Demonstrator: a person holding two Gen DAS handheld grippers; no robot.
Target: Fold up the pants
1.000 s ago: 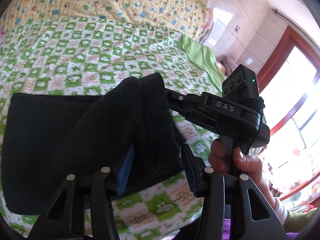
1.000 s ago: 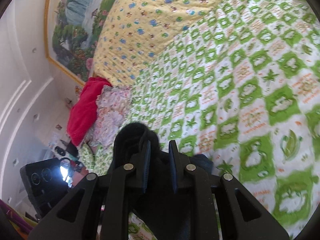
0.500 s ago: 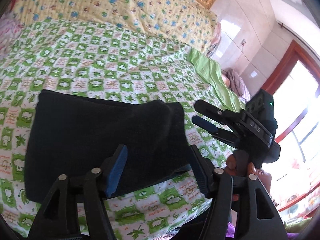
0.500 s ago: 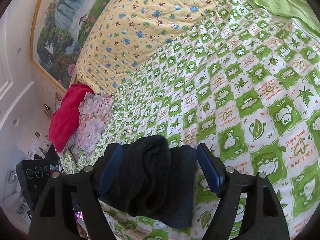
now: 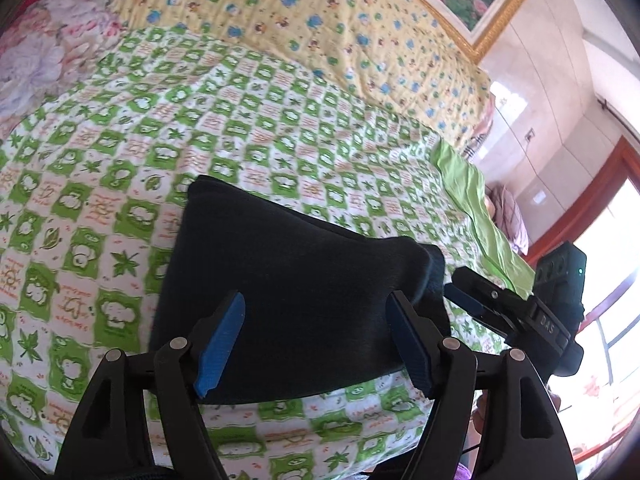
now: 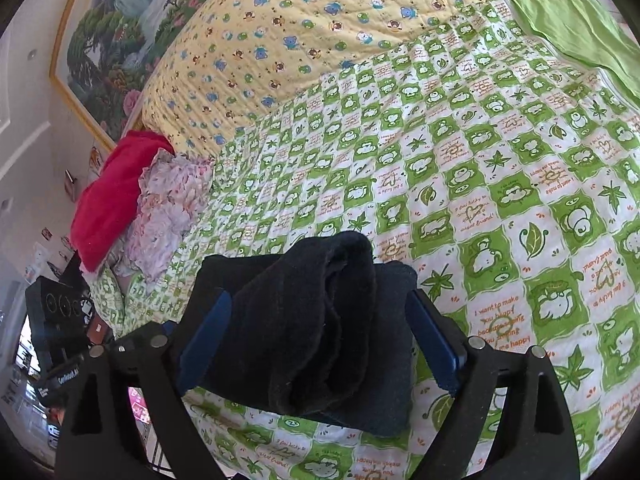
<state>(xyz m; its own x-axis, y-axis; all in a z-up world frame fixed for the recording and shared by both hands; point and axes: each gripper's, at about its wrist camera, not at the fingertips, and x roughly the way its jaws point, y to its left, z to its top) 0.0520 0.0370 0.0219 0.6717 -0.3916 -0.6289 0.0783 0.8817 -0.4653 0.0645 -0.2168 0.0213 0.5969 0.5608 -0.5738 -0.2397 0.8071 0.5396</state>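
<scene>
The black pants (image 5: 288, 280) lie folded into a thick stack on the green-and-white checked bedspread (image 5: 120, 160). In the right wrist view the pants (image 6: 320, 320) show a rumpled top layer humped over a flat lower layer. My left gripper (image 5: 316, 340) is open, its blue-padded fingers spread over the near edge of the stack and holding nothing. My right gripper (image 6: 316, 344) is open, its fingers either side of the hump and holding nothing. The right gripper also shows in the left wrist view (image 5: 472, 292), open just right of the stack.
A yellow patterned quilt (image 6: 300, 40) covers the far side of the bed. A red cloth (image 6: 112, 196) and a floral cloth (image 6: 168, 216) lie piled at the bed's left end. A plain green sheet edge (image 5: 476, 216) runs along the right. A framed painting (image 6: 120, 20) hangs behind.
Both grippers have let go of the pants and opened. The lifted fold has dropped onto the stack. Both grippers have drawn back slightly towards the near edge.
</scene>
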